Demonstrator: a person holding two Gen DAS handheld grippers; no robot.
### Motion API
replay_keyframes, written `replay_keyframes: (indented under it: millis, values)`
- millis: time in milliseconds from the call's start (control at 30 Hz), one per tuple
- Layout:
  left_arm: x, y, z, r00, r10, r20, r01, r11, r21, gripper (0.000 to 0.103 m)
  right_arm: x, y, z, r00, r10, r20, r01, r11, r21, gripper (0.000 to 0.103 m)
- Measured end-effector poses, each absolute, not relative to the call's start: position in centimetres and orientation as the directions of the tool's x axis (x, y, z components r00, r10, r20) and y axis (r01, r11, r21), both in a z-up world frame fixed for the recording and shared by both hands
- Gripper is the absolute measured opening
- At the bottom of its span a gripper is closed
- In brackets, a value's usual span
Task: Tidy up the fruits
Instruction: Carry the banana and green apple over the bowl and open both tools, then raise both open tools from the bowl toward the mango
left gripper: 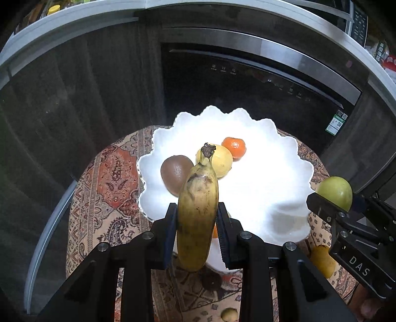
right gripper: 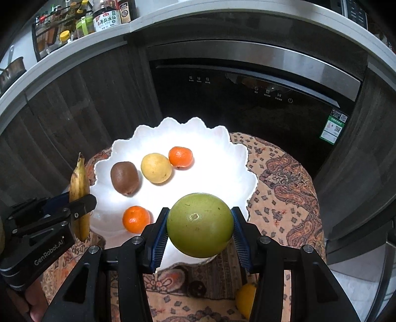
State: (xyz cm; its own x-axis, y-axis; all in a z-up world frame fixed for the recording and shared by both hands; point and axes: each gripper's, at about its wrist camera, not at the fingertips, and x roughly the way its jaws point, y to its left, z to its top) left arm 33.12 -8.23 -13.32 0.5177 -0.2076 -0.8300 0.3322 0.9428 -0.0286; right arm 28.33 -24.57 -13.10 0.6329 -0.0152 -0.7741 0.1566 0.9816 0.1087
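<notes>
A white scalloped bowl stands on a patterned round table. In it lie a brown kiwi, a yellow fruit and two oranges. My left gripper is shut on a spotted banana, held above the bowl's near left rim; the banana also shows in the right wrist view. My right gripper is shut on a green round fruit, held above the bowl's near rim; the fruit also shows in the left wrist view.
The patterned tablecloth covers the small table. A yellow fruit lies on the cloth near the front, and a small yellow-green fruit too. A dark dishwasher front and wood cabinets stand behind. Bottles line the counter.
</notes>
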Motion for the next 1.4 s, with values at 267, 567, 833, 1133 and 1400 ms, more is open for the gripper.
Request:
replay_keyframes:
  millis: [267, 567, 833, 1133, 1400]
  values:
    - [34.1, -8.4, -14.7, 0.491, -0.211, -0.845, 0.319, 0.946, -0.051, 0.031, 29.5, -24.9, -14.5, 0.608, -0.003, -0.794, 0.159, 0.98, 0.118, 0.049]
    - [33.8, -8.3, -14.3, 0.515, -0.195, -0.835, 0.32, 0.947, -0.024, 0.044, 29.6, -24.9, -14.7, 0.613, 0.002, -0.79, 0.152, 0.981, 0.12, 0.059]
    - [32.7, -7.9, -13.2, 0.538, -0.182, -0.823, 0.308, 0.951, -0.009, 0.067, 28.6, -25.0, -13.3, 0.64, -0.059, -0.766, 0.18, 0.981, 0.074, 0.081]
    - [29.4, -8.0, -12.3, 0.557, -0.18, -0.811, 0.327, 0.945, 0.015, 0.083, 25.2, -25.6, -13.2, 0.642, -0.078, -0.763, 0.211, 0.974, 0.078, 0.085]
    - [26.7, -8.0, -12.5, 0.548, -0.187, -0.815, 0.312, 0.95, -0.008, 0.083, 22.3, -26.0, -12.9, 0.64, -0.088, -0.763, 0.225, 0.971, 0.076, 0.085]
